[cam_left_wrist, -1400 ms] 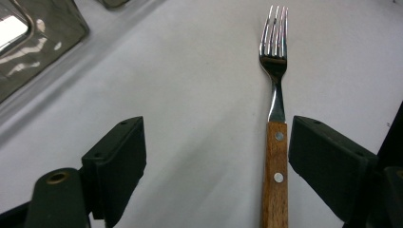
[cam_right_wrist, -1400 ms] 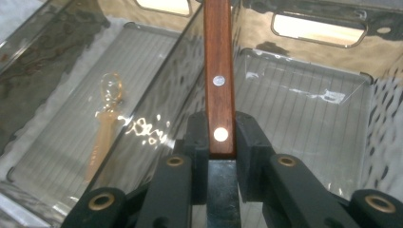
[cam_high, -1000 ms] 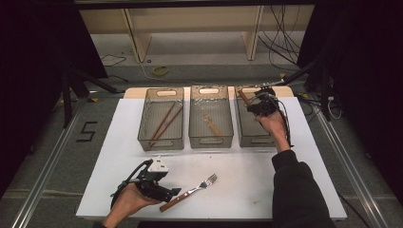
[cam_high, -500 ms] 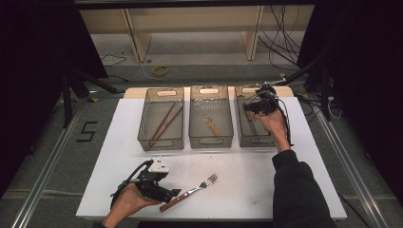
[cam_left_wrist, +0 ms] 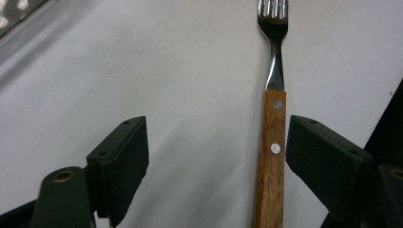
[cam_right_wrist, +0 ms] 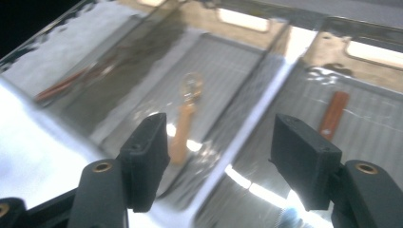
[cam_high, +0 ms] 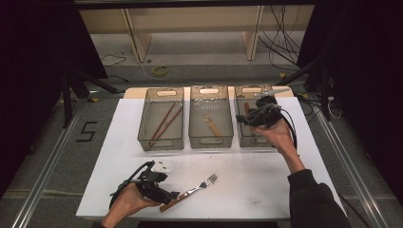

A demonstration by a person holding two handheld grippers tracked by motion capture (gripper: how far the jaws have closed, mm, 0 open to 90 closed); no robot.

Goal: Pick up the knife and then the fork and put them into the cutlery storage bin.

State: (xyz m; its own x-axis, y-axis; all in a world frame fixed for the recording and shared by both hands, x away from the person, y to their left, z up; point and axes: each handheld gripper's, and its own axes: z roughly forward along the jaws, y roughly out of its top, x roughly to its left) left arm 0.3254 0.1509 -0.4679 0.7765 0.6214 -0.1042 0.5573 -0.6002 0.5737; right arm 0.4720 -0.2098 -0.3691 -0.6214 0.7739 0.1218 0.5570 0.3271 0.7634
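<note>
Nearest to me, at the front edge of the white table, my left gripper rests low with its jaws spread wide. The fork lies flat on the table between them, pointing away and to the right, its tines toward the far side. In the left gripper view the fork's wooden handle runs up close beside the right-hand finger, with a thin gap that I can still see, and well apart from the other finger. Neither finger presses on the fork; it simply lies on the table.

Farther off, along the far side of the table, three clear bins stand in a row. The left bin holds two long reddish sticks. The middle bin holds a small wooden-handled utensil.

My right gripper hangs over the right bin, held by my right hand. Its jaws have just been opening and now stand wide apart with nothing between them. In the right gripper view I look past the two fingers onto the bins below, where a reddish-brown handled piece lies on the floor of the right bin, apart from the fingers.
</note>
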